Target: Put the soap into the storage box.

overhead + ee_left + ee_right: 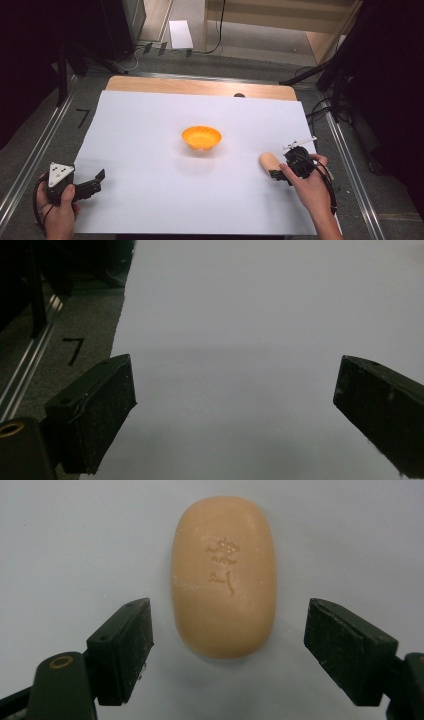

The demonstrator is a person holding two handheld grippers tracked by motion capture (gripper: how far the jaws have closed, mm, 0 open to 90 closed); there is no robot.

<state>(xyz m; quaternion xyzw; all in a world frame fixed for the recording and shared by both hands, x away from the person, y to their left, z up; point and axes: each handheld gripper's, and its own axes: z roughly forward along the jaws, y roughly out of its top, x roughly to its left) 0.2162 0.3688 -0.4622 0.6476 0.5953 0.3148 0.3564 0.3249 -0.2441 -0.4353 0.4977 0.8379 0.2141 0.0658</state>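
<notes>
A peach oval soap bar (pixel 268 161) with a stamped mark lies flat on the white sheet at the right. My right gripper (pixel 275 170) hovers just behind it, open. In the right gripper view the near end of the soap bar (pixel 223 575) sits between the two black pads (pixel 122 647), and neither touches it; the right gripper (pixel 227 630) holds nothing. An orange bowl (pixel 201 137) stands upright and empty at the middle of the sheet. My left gripper (pixel 97 182) rests at the front left, open, its jaws wide apart with nothing between them; the left gripper (pixel 235 390) looks along bare paper.
The white sheet (pixel 150 150) covers most of a wooden table (pixel 200 86). Metal rails (pixel 35 155) run along both sides over grey floor. Dark stands and cables crowd the far left and far right.
</notes>
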